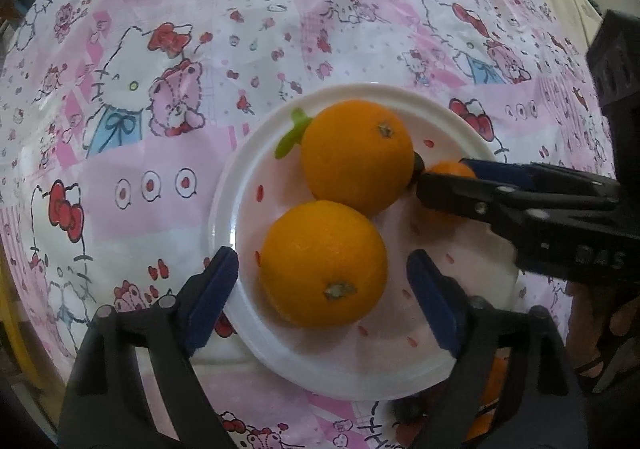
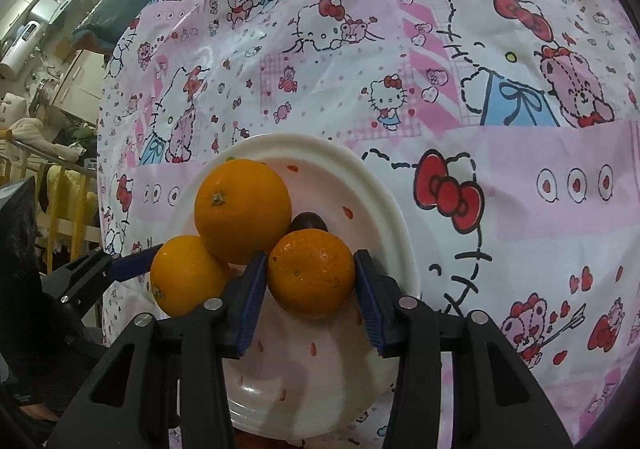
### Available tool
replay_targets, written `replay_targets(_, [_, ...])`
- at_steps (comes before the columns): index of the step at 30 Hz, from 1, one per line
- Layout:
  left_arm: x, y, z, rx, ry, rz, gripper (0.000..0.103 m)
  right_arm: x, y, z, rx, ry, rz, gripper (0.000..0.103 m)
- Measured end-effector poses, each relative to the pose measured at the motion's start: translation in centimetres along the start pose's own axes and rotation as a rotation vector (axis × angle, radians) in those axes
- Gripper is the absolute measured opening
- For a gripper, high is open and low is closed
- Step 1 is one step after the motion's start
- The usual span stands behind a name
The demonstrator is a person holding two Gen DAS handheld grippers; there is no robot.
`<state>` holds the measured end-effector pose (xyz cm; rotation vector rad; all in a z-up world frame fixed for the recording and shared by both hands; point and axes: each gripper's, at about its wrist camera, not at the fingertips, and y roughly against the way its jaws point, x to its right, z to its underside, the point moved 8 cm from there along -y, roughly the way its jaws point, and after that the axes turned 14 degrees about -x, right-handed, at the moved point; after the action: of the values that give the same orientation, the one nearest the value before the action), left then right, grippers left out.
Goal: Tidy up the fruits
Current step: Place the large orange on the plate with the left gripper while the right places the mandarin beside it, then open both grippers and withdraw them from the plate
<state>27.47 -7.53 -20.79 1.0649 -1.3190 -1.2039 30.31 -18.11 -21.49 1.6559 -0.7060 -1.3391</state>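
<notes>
Your left gripper (image 1: 322, 301) is hovering over the near edge of the white plate (image 1: 224, 209) with its blue-padded fingers (image 1: 212, 297) spread wide. The nearer orange (image 1: 324, 263) is lying on the plate between those fingers, clear of both pads, its stem scar facing you. The second orange (image 1: 357, 155) is sitting just beyond it, touching it, with a green leaf-shaped piece (image 1: 294, 131) showing at its far left side.

Your right gripper (image 2: 310, 289) is closing on a small orange (image 2: 311, 273): both blue pads (image 2: 252, 297) are pressing against its sides. From this gripper, the small orange is lying directly between the fingertips, over the plate (image 2: 384, 193). A small dark fruit (image 2: 308, 223) is sitting just past it, and the larger orange (image 2: 243, 211) is lying ahead and to the left, touching the held one. A further orange (image 2: 184, 275) is lying left of your left finger.

In the left wrist view, the right gripper (image 1: 448, 179) is entering from the right, with the small orange (image 1: 450, 169) partly hidden between its fingers. The plate is resting on a pink cartoon-print tablecloth (image 1: 160, 89).
</notes>
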Motion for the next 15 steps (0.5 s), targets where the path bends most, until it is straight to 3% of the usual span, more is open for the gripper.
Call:
replay_targets(2, [0.1,0.0,-0.1,0.0,-0.001,0.003,0.084,-0.3,0.5,-0.2,0.02,0.012,-0.008,0.065])
replay_targets(12, [-0.2,0.5,1.3,0.004,-0.019,-0.016,0.084,0.2,3.0,-0.5,0.074,-0.018,-0.049,0.066])
replay_targets(15, [-0.1,1.3,1.7,0.024,-0.022,-0.008,0.084,0.2,3.2,-0.3,0.079,-0.021,-0.047,0.078])
